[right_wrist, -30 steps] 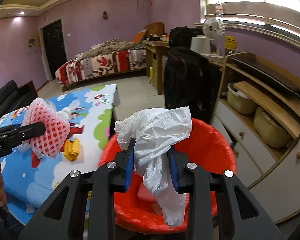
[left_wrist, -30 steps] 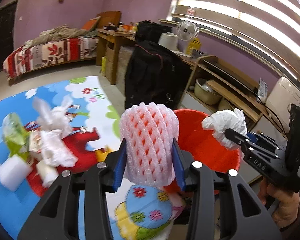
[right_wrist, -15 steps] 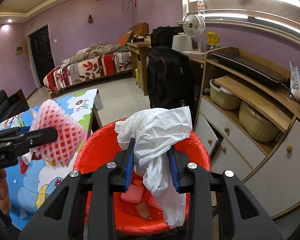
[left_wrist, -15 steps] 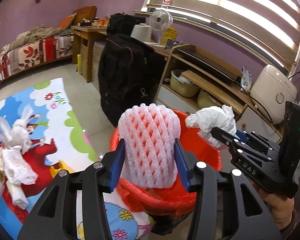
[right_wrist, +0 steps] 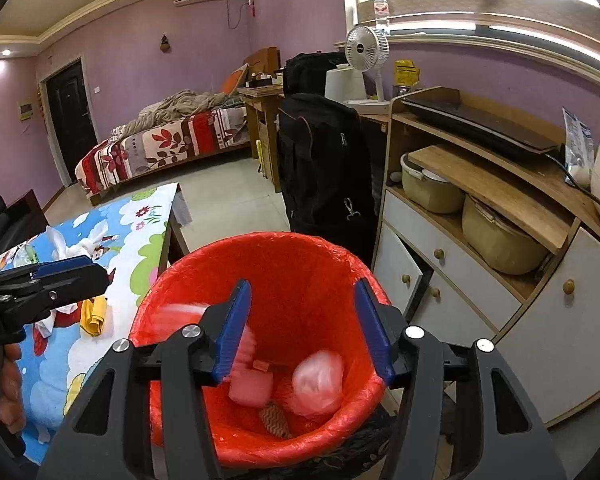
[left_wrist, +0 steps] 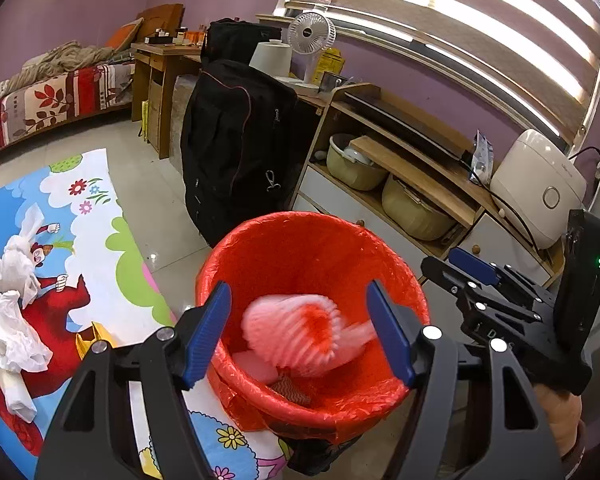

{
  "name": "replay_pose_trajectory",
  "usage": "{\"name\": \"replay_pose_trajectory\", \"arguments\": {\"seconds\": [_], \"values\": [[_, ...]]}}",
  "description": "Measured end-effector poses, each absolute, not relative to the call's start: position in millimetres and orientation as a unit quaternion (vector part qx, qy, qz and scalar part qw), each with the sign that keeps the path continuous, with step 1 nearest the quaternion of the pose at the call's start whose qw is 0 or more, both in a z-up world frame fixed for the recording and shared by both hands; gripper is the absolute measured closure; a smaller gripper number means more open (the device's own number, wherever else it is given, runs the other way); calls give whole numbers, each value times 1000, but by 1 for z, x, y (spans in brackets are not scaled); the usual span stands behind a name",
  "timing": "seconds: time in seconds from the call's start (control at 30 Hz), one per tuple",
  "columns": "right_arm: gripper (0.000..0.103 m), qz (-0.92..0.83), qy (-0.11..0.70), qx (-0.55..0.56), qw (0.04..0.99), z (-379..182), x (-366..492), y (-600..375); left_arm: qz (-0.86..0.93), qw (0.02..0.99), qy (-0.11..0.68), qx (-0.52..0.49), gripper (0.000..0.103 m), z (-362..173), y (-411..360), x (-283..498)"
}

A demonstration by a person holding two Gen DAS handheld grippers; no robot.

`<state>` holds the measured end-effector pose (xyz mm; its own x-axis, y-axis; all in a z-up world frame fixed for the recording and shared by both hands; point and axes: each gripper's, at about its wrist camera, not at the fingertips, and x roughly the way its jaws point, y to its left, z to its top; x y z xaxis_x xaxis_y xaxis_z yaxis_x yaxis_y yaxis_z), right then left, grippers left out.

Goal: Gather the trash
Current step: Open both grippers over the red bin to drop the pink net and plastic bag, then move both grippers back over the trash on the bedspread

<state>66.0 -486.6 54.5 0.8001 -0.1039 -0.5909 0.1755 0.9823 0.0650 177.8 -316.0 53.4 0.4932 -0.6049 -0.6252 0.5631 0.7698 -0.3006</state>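
**Drop step: both pieces released over the bin**

I was at the release step. Both tools hung over the red-lined trash bin (left_wrist: 312,248), beside the cartoon-print table (left_wrist: 100,216).

Left gripper (left_wrist: 300,332): jaws were opening, blue pads apart, nothing pressed between them. The pink foam fruit net (left_wrist: 300,336) was motion-blurred in the gap, free of both pads and already inside the bin mouth. I judged it to be falling.

Right gripper (right_wrist: 302,326): jaws were opening too, pads clear of everything. The crumpled plastic bag (right_wrist: 318,380) sat blurred low in the bin, tinted pink by the liner, next to a pale block (right_wrist: 250,390) and a zigzag-patterned scrap (right_wrist: 274,418) at the bottom.

More trash was left on the table: white crumpled tissues and bags (left_wrist: 12,320) and a yellow wrapper (right_wrist: 94,314) near the table edge.

My read on the next move: swing both tools back over the table, keep the jaws wide, and pick the tissue heap first. It's soft and loose, so pinch deep into the bulk rather than at a corner, or it will slip out on the way to the bin.
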Motion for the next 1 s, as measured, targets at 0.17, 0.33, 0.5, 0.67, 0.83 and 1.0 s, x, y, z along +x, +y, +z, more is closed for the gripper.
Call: {"name": "replay_pose_trajectory", "arguments": {"seconds": [0.17, 0.33, 0.5, 0.67, 0.83, 1.0], "values": [[42, -75, 303, 63, 948, 55, 63, -487, -320, 874, 364, -35, 35, 56, -304, 177], [30, -67, 294, 59, 951, 59, 62, -478, -303, 888, 345, -34, 35, 64, -287, 171], [27, -55, 286, 50, 955, 67, 64, -463, -285, 902, 323, -34, 35, 74, -265, 166], [21, -39, 280, 42, 958, 74, 67, -447, -263, 915, 306, -37, 35, 83, -239, 163], [18, -21, 272, 37, 961, 81, 69, -430, -236, 927, 288, -42, 35, 92, -208, 160], [18, -3, 264, 31, 964, 91, 73, -411, -203, 939, 274, -43, 35, 99, -175, 159]]}}
